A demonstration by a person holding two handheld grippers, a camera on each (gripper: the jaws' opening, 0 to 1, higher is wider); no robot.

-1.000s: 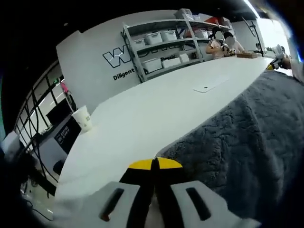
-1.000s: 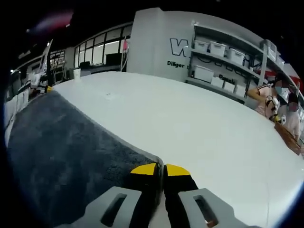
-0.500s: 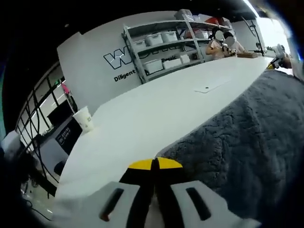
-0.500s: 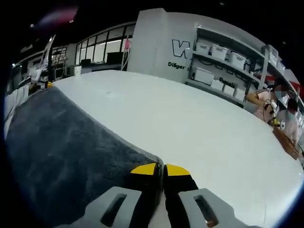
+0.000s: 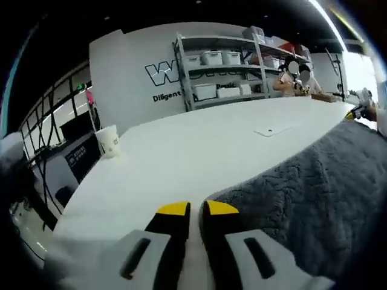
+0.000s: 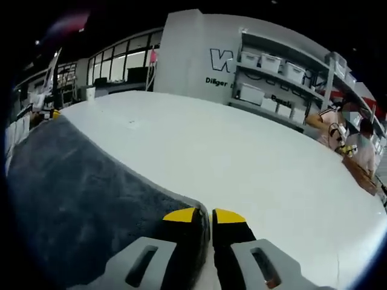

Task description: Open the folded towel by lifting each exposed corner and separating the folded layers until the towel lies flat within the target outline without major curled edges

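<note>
Left gripper (image 5: 197, 208), bottom centre of the left gripper view: the 2 yellow-tipped jaws stand a narrow slit apart, and the grey towel (image 5: 314, 193) corner lies just right of them; whether any pile is caught in the slit cannot be told. Right gripper (image 6: 211, 214), bottom centre of the right gripper view: jaws nearly closed, with the towel (image 6: 78, 193) corner at the left jaw; a grip on the edge looks likely but is not certain. Towel fills the right half of the left gripper view and the lower left of the right gripper view, spread over the white table (image 5: 199, 151). No target outline is visible. Judged step: setting down or tensioning 2 adjacent corners. To do it well, keep both corners low, draw them evenly apart so the edge between them runs straight, and release only once the corner lies flat, not curled under. Both grippers are held low, close to the tabletop, pointing across it toward the shelving (image 5: 224, 72). A paper cup (image 5: 109, 141) stands at middle left of the left gripper view, well apart from the towel.
</note>
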